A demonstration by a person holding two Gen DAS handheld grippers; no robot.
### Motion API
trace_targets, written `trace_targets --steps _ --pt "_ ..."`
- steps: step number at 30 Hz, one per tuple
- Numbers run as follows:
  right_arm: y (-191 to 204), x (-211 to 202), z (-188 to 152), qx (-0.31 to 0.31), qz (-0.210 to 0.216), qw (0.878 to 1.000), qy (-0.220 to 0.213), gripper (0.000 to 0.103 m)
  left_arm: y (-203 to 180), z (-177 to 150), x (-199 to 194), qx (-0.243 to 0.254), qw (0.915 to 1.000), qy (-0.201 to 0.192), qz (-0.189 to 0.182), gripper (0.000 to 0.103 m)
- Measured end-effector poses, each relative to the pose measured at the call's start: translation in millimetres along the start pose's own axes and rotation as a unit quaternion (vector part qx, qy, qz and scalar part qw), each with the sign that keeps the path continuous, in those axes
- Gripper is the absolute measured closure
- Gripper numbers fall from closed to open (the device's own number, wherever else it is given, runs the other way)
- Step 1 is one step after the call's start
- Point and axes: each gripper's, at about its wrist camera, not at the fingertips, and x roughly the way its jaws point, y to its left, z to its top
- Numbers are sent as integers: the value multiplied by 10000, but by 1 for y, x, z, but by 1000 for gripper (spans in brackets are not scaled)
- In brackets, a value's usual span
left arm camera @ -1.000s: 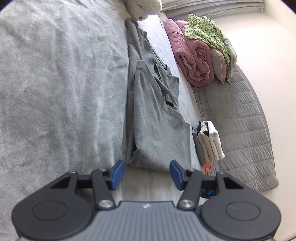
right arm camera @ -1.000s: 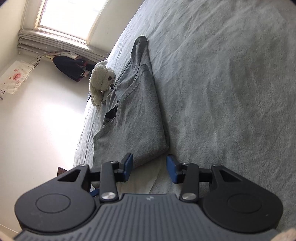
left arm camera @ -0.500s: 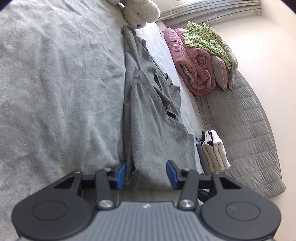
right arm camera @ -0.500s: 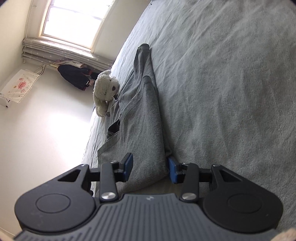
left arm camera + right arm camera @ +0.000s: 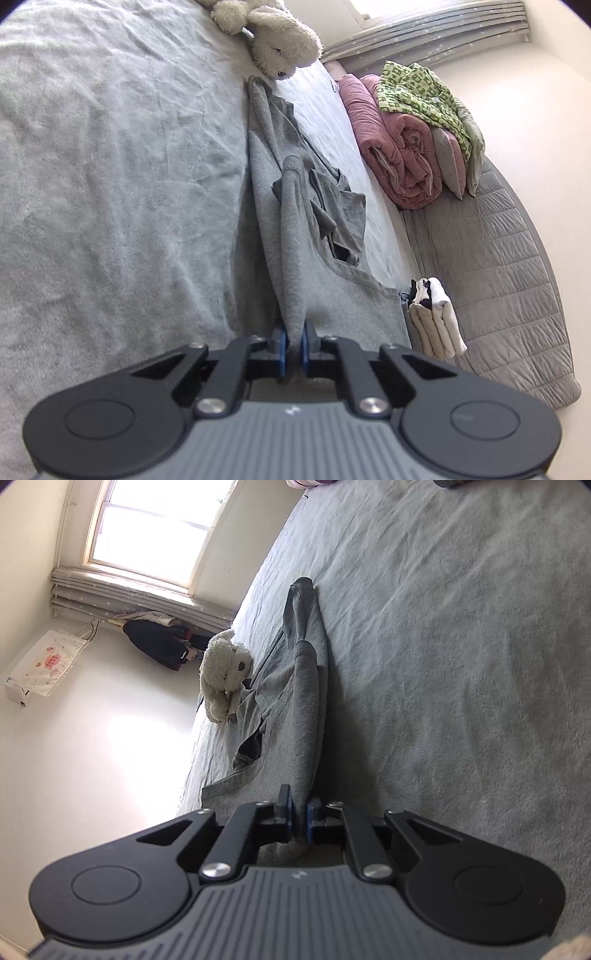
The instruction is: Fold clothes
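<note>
A grey T-shirt [image 5: 295, 236] lies lengthwise on the grey bed cover [image 5: 110, 184], partly folded. My left gripper [image 5: 292, 338] is shut on the shirt's near edge, and the cloth rises as a ridge from its blue pads. In the right wrist view the same grey T-shirt [image 5: 299, 709] stretches away towards the window. My right gripper [image 5: 300, 814] is shut on another part of that near edge, with a pinched fold running up between the pads.
A white plush toy [image 5: 273, 33] lies at the shirt's far end, also seen as the plush toy [image 5: 225, 675]. Rolled pink bedding [image 5: 399, 147] with a green patterned cloth [image 5: 421, 88] sits on a quilted grey mat [image 5: 498, 266]. Folded white clothes [image 5: 436, 317] lie nearby.
Both grippers moved forward onto the shirt's near edge and went from open to shut on it. The pinched cloth now stands up in a ridge.
</note>
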Motion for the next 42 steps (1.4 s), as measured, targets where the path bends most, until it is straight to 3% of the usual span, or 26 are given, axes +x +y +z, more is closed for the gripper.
trace_targets --steps 5,10,19,26,27,29,33,36,42 --pt "18 -15 -4 -99 -305 9993 211 94 -21 -5 -19 137 9995 175 235 96" --pt "30 -36 -25 -244 -498 9976 411 94 -40 -30 -40 433 9972 427 441 96" --pt "13 -75 -72 -144 -788 9949 606 94 -30 -90 -64 692 9932 728 592 95" --pt "-4 -91 -83 -89 -1080 9928 508 93 -3 -108 -58 544 9915 799 876 90" --pt "-5 -92 -83 -75 -1087 9928 499 88 -3 -106 -60 494 9920 790 856 88" --pt "-1 -96 -81 -97 -1048 9935 442 88 -11 -102 -71 751 9901 588 1033 81" --pt "13 -94 -74 -282 -969 9943 333 86 -29 -88 -89 1269 9821 43 1394 78" --pt "24 -81 -68 -552 -952 9936 251 85 -44 -77 -81 1578 9796 -173 1236 78" --pt "51 -25 -60 -1218 -1012 9870 286 85 -73 -62 -20 2216 9647 -198 1410 84"
